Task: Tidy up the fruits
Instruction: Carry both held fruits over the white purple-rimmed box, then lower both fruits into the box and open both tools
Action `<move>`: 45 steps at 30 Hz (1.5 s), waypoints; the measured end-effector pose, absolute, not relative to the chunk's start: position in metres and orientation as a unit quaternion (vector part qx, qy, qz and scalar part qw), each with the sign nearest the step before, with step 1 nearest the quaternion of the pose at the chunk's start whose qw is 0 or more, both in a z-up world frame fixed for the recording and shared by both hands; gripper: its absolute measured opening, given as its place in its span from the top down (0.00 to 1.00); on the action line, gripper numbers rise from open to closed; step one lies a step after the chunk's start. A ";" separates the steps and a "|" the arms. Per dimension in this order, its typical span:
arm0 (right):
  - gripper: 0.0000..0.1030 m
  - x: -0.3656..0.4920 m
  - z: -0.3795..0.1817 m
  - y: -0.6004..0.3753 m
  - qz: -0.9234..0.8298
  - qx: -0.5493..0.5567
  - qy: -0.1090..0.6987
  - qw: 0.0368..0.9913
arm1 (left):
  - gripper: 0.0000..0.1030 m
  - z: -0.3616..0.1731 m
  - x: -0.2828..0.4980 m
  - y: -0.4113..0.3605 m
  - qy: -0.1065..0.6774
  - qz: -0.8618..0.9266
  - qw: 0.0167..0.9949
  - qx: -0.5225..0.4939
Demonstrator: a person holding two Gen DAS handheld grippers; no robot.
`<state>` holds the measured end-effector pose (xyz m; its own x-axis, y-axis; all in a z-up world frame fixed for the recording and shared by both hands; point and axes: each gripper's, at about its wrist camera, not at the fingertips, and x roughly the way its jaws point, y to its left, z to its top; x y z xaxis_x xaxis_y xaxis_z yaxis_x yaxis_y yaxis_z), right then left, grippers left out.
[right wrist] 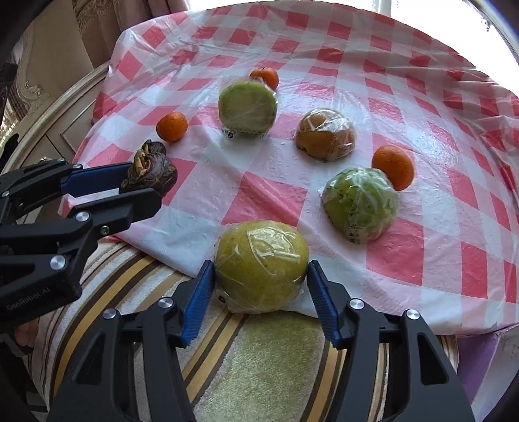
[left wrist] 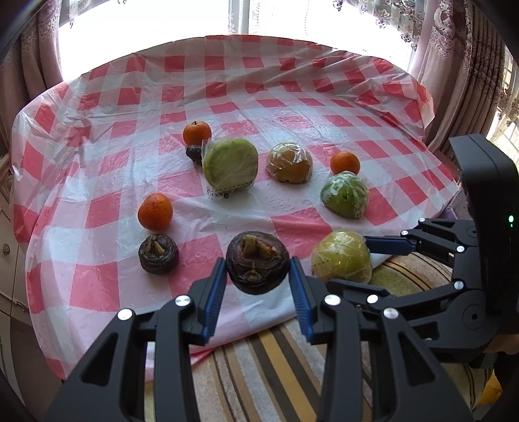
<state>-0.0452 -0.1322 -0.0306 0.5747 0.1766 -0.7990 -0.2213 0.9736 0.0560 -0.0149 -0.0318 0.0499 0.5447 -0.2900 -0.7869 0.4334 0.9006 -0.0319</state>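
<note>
left hand-held gripper (left wrist: pixel 258 271): we see it pinching the dark bulb (left wrist: pixel 258 266), lifted off the counter (left wrist: pixel 97 181); probably for regrouping
right hand-held gripper (right wrist: pixel 261 292): pads flank the wrapped yellow fruit (right wrist: pixel 261 266) at the cloth edge; contact uncertain, we cannot tell

Bright window (left wrist: pixel 181 19) – patterned curtains (left wrist: pixel 454 65) – pale cabinet (right wrist: pixel 48 107).

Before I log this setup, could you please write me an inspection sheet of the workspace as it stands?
Surface: red-and-white checked plastic cloth, wrinkled, over a striped towel.
Job's things: three oranges; four film-wrapped fruit halves, the nearest yellow-green; three dark water chestnuts, one lifted.
Clutter: nothing seen.
Grippers: left gripper jaws shut on the lifted chestnut; right gripper jaws flank the yellow-green half, contact unclear.
Cables: nothing seen.
Surroundings: bright window, patterned curtains, cream cabinet.
</note>
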 end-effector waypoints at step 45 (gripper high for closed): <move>0.44 -0.181 -0.133 -0.558 -0.256 0.215 0.534 0.777 | 0.62 -0.055 -0.073 -0.498 0.459 -0.437 0.665 0.395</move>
<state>-0.1813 -0.5576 -0.1332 0.2987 -0.1681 -0.9394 0.6271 0.7766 0.0605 -0.0730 -0.4981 -0.0551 0.1970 -0.2194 -0.9555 0.9438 0.3065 0.1242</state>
